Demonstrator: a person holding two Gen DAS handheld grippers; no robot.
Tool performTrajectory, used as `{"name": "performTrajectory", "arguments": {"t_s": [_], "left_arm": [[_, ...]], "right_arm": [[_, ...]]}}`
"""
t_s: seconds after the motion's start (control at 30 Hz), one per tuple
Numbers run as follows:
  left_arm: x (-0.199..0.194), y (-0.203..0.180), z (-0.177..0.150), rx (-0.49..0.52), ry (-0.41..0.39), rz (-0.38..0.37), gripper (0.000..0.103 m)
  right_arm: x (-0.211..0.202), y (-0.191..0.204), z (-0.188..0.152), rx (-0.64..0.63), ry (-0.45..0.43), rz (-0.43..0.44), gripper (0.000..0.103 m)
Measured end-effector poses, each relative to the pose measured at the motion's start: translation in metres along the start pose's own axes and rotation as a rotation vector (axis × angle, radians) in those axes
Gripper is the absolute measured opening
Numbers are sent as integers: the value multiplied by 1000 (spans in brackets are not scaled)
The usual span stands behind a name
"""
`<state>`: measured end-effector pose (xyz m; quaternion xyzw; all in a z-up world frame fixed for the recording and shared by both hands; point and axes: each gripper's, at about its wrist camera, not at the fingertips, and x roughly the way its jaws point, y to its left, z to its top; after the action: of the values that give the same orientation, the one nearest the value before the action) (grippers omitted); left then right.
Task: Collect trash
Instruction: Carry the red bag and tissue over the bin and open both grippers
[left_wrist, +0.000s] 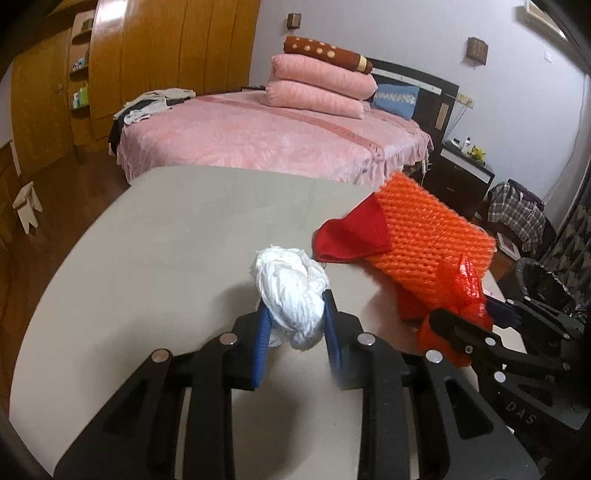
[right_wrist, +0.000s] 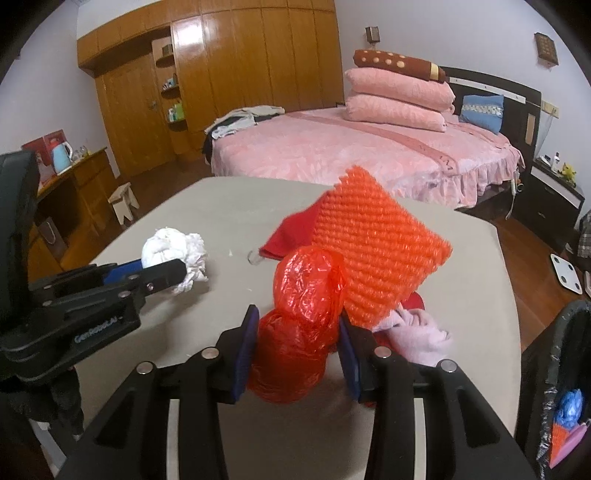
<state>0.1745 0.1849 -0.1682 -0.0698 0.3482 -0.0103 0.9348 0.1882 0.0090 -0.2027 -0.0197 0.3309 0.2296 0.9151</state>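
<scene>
A crumpled white paper wad (left_wrist: 291, 295) sits between the blue pads of my left gripper (left_wrist: 295, 306), which is shut on it close over the beige table (left_wrist: 177, 240). My right gripper (right_wrist: 297, 317) is shut on a scrunched red plastic bag (right_wrist: 299, 314). An orange foam net sleeve (right_wrist: 373, 251) leans against the bag, with a red cloth (right_wrist: 291, 229) behind it. In the left wrist view the right gripper (left_wrist: 476, 314) and the red bag (left_wrist: 467, 291) show at the right. In the right wrist view the left gripper (right_wrist: 162, 266) and the white wad (right_wrist: 173, 247) show at the left.
A pale pink cloth (right_wrist: 417, 332) lies on the table by the right gripper. A black-lined trash bin (right_wrist: 569, 387) with some rubbish in it stands off the table's right edge. Beyond the table is a pink bed (left_wrist: 258, 140), with a wooden wardrobe (right_wrist: 240, 74) behind it.
</scene>
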Motion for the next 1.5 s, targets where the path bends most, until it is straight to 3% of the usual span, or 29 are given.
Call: {"name": "performTrajectory", "arguments": {"t_s": [0.47,0.77,1.03,1.5], "left_arm": [[-50,-28,-26,39,-25,9,25],[-66,-66,-27,65,-58,-52,25],[-66,-109,-18,98,-90,-121,25],[-47,-216,-17,201,-96,-276,25]], "right_arm": [[-61,-8,-8,11,-54,50,41],[-99,-29,-13,34,-84,13,41],[-128,-73,-18,93,-120,-76,41],[-181,-181,-46,243,-163,-306,41]]}}
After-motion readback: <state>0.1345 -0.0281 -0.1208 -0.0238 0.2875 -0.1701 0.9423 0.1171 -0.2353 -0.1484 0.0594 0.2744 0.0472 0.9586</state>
